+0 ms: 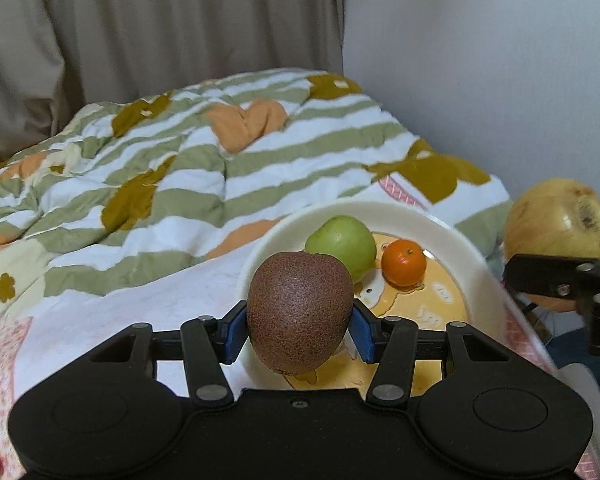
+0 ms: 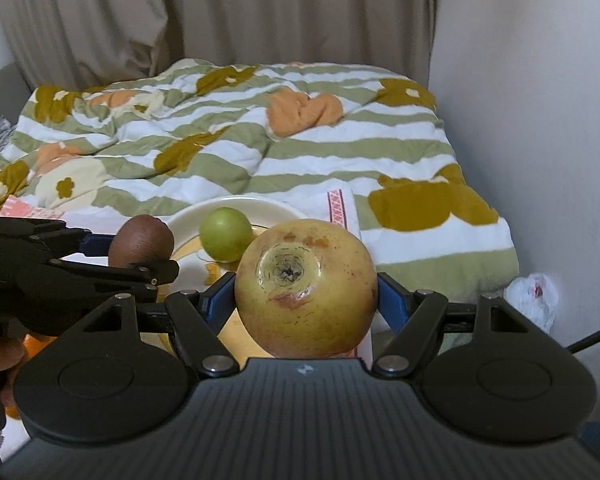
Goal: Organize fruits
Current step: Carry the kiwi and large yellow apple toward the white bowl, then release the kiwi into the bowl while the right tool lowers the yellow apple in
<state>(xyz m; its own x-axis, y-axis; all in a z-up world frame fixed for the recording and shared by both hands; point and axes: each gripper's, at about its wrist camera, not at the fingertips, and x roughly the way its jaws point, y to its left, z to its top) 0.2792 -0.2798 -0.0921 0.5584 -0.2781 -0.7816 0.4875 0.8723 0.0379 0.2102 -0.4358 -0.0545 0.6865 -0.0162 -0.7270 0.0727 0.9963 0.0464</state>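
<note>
my left tongs are clenched on the kiwi, held over the near rim of the plate. my right tongs clamp the yellow pear, right of the plate. green apple and mandarin sit on the plate. step in hand: delivery. next: lower, release.

I'm seeing soft, even indoor light, faint shadows; fisheye is bending edges, corners are vignetting dark, detail beyond fingers is softening.
</note>
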